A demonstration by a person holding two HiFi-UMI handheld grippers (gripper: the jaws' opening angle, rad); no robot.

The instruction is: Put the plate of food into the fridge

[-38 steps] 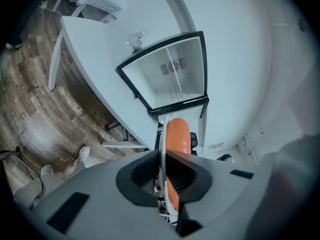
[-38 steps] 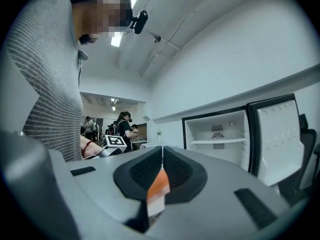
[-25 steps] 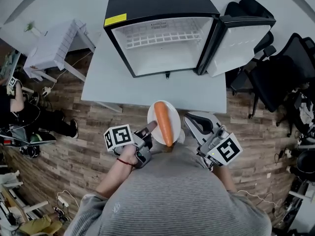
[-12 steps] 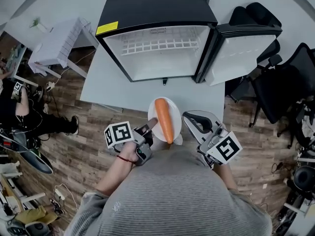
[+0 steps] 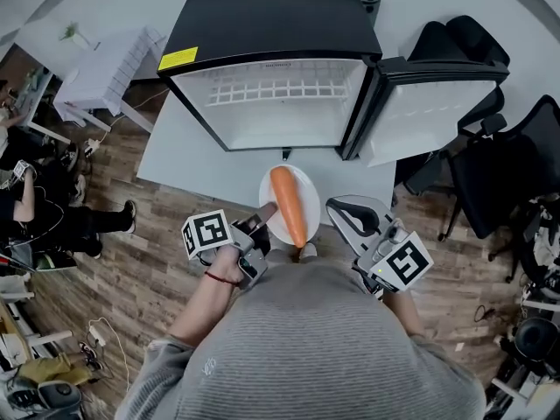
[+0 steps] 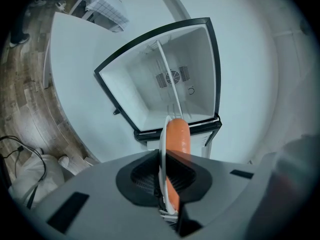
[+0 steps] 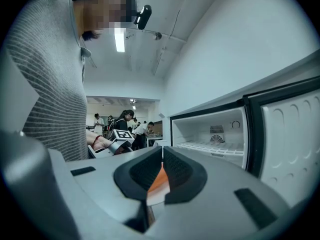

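A white plate [image 5: 309, 195] carries a long orange carrot [image 5: 289, 204], held in the air just before the table edge. My left gripper [image 5: 266, 214] is shut on the plate's left rim; in the left gripper view the rim [image 6: 162, 134] runs edge-on between the jaws [image 6: 163, 159] with the carrot [image 6: 178, 134] beside it. My right gripper [image 5: 335, 208] is shut and empty, close by the plate's right side; its own view shows the carrot [image 7: 160, 180] just past the jaws [image 7: 162, 166]. The black mini fridge [image 5: 271, 103] stands open ahead, white inside, with a wire shelf [image 6: 170, 84].
The fridge sits on a pale grey table [image 5: 210, 169], its door [image 5: 429, 103] swung out to the right. Black office chairs [image 5: 490, 147] crowd the right side. A small white table [image 5: 101, 77] and seated people are at the left, on wooden floor.
The fridge and table have come nearer and lower in the head view as the plate and both grippers advanced a little toward them. Both grips are unchanged.
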